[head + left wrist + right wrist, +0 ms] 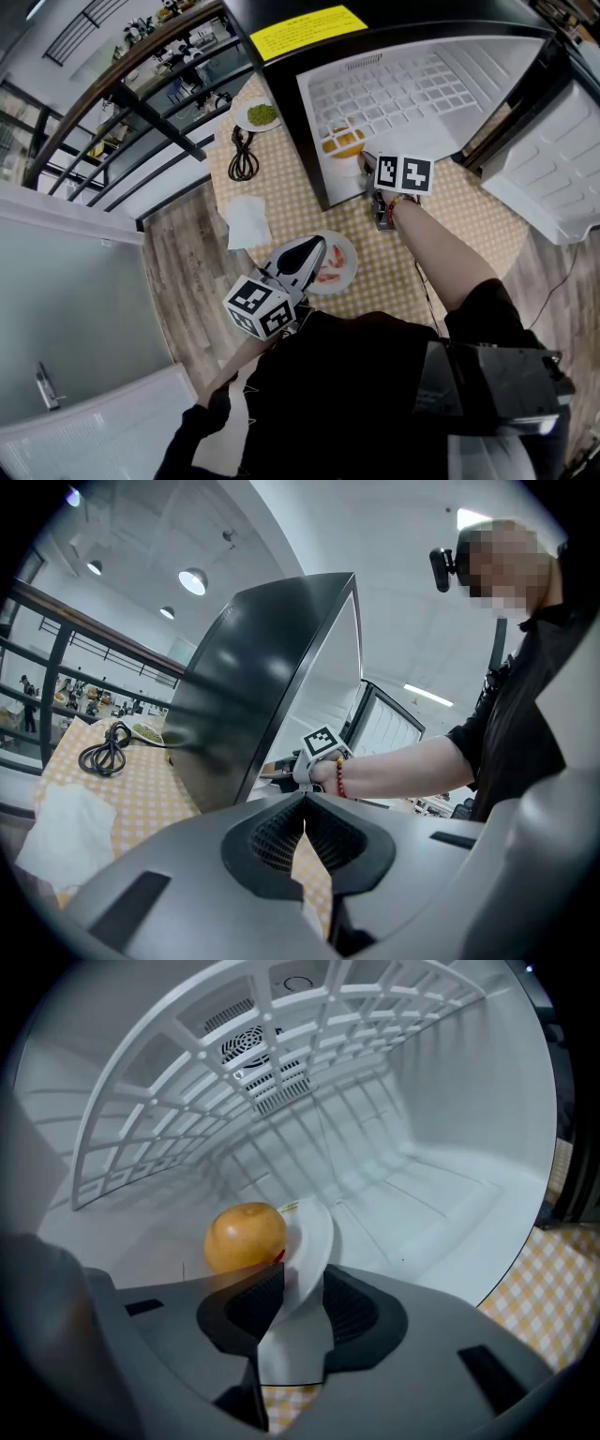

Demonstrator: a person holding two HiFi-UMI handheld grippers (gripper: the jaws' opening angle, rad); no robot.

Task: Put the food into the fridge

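**Q:** Left of the table (pixel 469 216)?
**A:** Cable (pixel 243 155) and a dish of greens (pixel 262 115) by the far-left edge. Napkin (pixel 248 222) nearer, at the left edge.

**Q:** Left claw (pixel 305 799)?
**A:** Closed tip to tip, gripping nothing. Poised above a dish of red slices (pixel 342 267) at the near edge.

**Q:** And the food?
**A:** Already inside the black fridge (pixel 281 84), itself parked on the checked cloth with its door swung wide to the right. Orange (pixel 246 1237) on a white plate (pixel 314 1232), low in the white interior, near its front edge.

**Q:** Right claw (pixel 302 1283)?
**A:** Reaching into the fridge mouth on a bare forearm with a bead bracelet. Jaws partly apart, plate rim standing between the pads, not clamped.
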